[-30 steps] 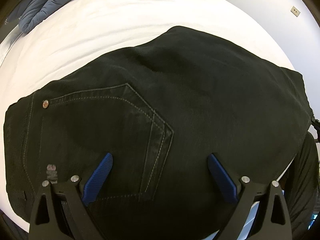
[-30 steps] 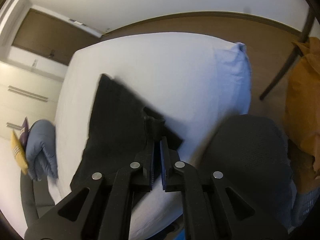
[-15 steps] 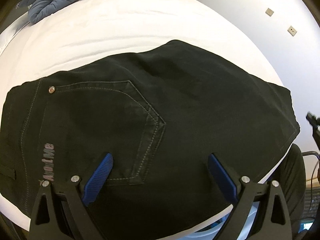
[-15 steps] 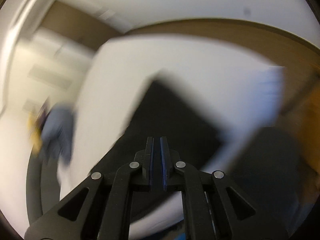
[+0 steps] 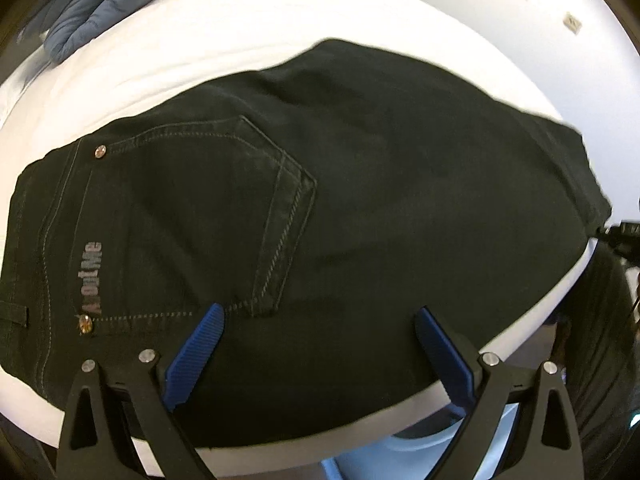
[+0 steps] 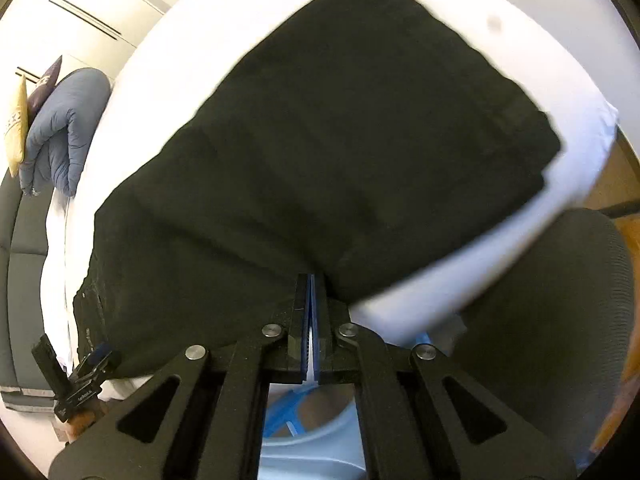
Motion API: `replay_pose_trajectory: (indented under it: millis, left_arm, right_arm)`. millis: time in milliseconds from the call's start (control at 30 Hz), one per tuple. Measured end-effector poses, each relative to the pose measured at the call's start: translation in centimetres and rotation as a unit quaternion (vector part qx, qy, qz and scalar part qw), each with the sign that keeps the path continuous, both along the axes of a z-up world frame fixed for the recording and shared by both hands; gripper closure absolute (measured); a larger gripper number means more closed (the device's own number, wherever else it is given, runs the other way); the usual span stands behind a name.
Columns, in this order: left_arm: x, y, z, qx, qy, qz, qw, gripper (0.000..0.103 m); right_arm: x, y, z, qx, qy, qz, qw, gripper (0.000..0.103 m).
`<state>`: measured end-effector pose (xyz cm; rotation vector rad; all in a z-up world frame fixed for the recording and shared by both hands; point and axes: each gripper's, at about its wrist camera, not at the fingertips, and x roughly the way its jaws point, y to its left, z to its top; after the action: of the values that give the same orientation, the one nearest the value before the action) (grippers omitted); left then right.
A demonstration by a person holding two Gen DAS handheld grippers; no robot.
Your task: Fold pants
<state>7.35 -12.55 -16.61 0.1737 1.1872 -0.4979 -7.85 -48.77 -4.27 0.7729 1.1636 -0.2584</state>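
Black pants [image 5: 360, 200] lie folded flat on a white bed [image 5: 240, 40], back pocket and waistband at the left. My left gripper [image 5: 320, 320] is open and empty, its blue pads just above the pants' near edge. In the right wrist view the pants [image 6: 340, 140] fill the middle. My right gripper [image 6: 312, 280] is shut with its tips at the pants' near edge; whether cloth is pinched between them is hidden. The left gripper also shows at the lower left there [image 6: 96, 356].
A blue-grey quilted cover [image 5: 92, 4] lies at the bed's far left, also in the right wrist view [image 6: 64, 132] beside a yellow cushion [image 6: 16, 128]. A dark mesh chair [image 6: 560, 300] stands at the right by the bed's edge. Wood floor [image 6: 624, 188] lies beyond.
My right gripper swung down from high above the bed to the pants' near edge, staying shut. My left gripper drew back slightly, so more waistband shows.
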Motion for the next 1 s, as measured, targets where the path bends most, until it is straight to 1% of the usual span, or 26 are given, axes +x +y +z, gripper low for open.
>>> replay_pose_trajectory:
  millis: [33, 100, 133, 200, 233, 267, 300, 333, 367, 400, 433, 467, 500, 533, 567, 600, 633, 700, 733, 767, 800, 867, 900, 933, 1000]
  left_arm:
    - [-0.4, -0.1, -0.1, 0.004, 0.0, -0.002, 1.0, 0.006]
    - [-1.0, 0.2, -0.1, 0.0, 0.002, 0.003, 1.0, 0.006]
    - [-1.0, 0.3, -0.1, -0.007, 0.002, 0.008, 0.9999, 0.006]
    - [-1.3, 0.8, 0.0, -0.016, -0.001, 0.014, 0.9998, 0.006]
    - [-0.9, 0.5, 0.0, -0.016, -0.002, 0.015, 0.9998, 0.006]
    - [-1.0, 0.4, 0.0, -0.015, -0.003, 0.016, 0.9998, 0.006]
    - [-1.0, 0.3, -0.1, -0.012, -0.003, 0.016, 0.9998, 0.006]
    - [-0.9, 0.3, -0.1, -0.011, -0.003, 0.017, 0.9998, 0.005]
    - [-0.9, 0.8, 0.0, -0.011, -0.003, 0.017, 0.9998, 0.005]
    - [-0.9, 0.9, 0.0, -0.014, -0.002, 0.018, 0.9998, 0.005]
    - [-0.9, 0.9, 0.1, -0.016, -0.002, 0.018, 0.9997, 0.005]
    - [-0.9, 0.6, -0.1, -0.018, -0.003, 0.017, 0.9997, 0.005]
    - [-1.0, 0.7, -0.1, -0.021, -0.004, 0.017, 0.9996, 0.005]
    - [-1.1, 0.8, -0.1, -0.022, -0.005, 0.017, 0.9996, 0.005]
    - [-1.2, 1.0, -0.1, -0.024, -0.005, 0.018, 0.9995, 0.005]
    - [-1.2, 1.2, 0.0, -0.026, -0.005, 0.018, 0.9995, 0.005]
    - [-1.1, 1.8, 0.3, -0.026, -0.005, 0.019, 0.9995, 0.005]
    - [-1.0, 2.0, 1.0, -0.02, -0.003, 0.025, 0.9995, 0.01]
    - [-0.8, 2.3, 1.7, -0.021, -0.003, 0.03, 0.9993, 0.013]
    - [-0.5, 2.4, 2.5, -0.029, -0.007, 0.037, 0.9989, 0.013]
    - [-0.1, 2.5, 3.7, -0.05, -0.018, 0.043, 0.9977, 0.013]
    - [1.1, 2.0, 5.4, -0.073, -0.033, 0.041, 0.9959, 0.013]
    - [1.9, 1.3, 6.0, -0.08, -0.039, 0.036, 0.9954, 0.013]
    - [2.8, 0.6, 6.4, -0.089, -0.046, 0.034, 0.9944, 0.013]
    - [4.5, -0.5, 6.3, -0.122, -0.045, 0.03, 0.9911, 0.013]
  right_arm:
    - [0.0, 0.1, 0.0, -0.011, 0.015, 0.005, 1.0, 0.103]
    - [-0.1, 0.7, 0.3, -0.058, 0.069, 0.017, 0.996, 0.103]
    - [0.0, 1.0, 1.0, -0.064, 0.069, 0.019, 0.995, 0.103]
    - [0.9, 2.2, 4.0, -0.059, 0.004, 0.034, 0.998, 0.103]
    - [1.8, 3.0, 5.4, -0.063, -0.027, 0.046, 0.997, 0.103]
    - [3.1, 4.2, 6.8, -0.069, -0.058, 0.064, 0.994, 0.099]
    - [4.3, 5.6, 7.7, -0.067, -0.087, 0.084, 0.99, 0.099]
    - [5.8, 7.2, 8.3, -0.046, -0.118, 0.108, 0.986, 0.099]
    - [7.4, 8.6, 8.1, -0.018, -0.136, 0.131, 0.982, 0.099]
    - [8.7, 10.5, 7.6, 0.007, -0.139, 0.158, 0.978, 0.099]
    - [10.4, 12.3, 6.7, 0.02, -0.129, 0.187, 0.974, 0.099]
    - [11.7, 14.3, 5.0, 0.01, -0.102, 0.217, 0.971, 0.099]
    - [11.5, 15.6, 4.2, -0.001, -0.081, 0.231, 0.97, 0.099]
    - [11.5, 16.9, 2.1, -0.007, -0.04, 0.25, 0.968, 0.099]
    - [10.8, 17.5, 0.2, 0.005, -0.008, 0.259, 0.966, 0.099]
    - [9.1, 17.7, -0.8, 0.013, -0.01, 0.255, 0.967, 0.099]
    - [8.0, 17.4, -1.2, 0.011, -0.027, 0.252, 0.967, 0.1]
    - [5.9, 17.1, -1.7, -0.003, -0.039, 0.264, 0.964, 0.1]
    - [5.0, 16.7, -2.1, -0.001, -0.033, 0.262, 0.964, 0.1]
    - [5.0, 16.3, -2.9, -0.002, -0.016, 0.257, 0.966, 0.1]
    - [4.2, 16.9, -3.1, -0.001, 0.001, 0.251, 0.968, 0.1]
    - [3.8, 16.4, -4.0, 0.017, 0.013, 0.238, 0.971, 0.1]
    - [3.7, 16.5, -3.4, 0.007, 0.023, 0.235, 0.972, 0.1]
    - [3.8, 16.8, -2.7, -0.002, 0.018, 0.24, 0.971, 0.1]
    - [3.4, 17.6, 0.7, -0.006, -0.02, 0.251, 0.968, 0.1]
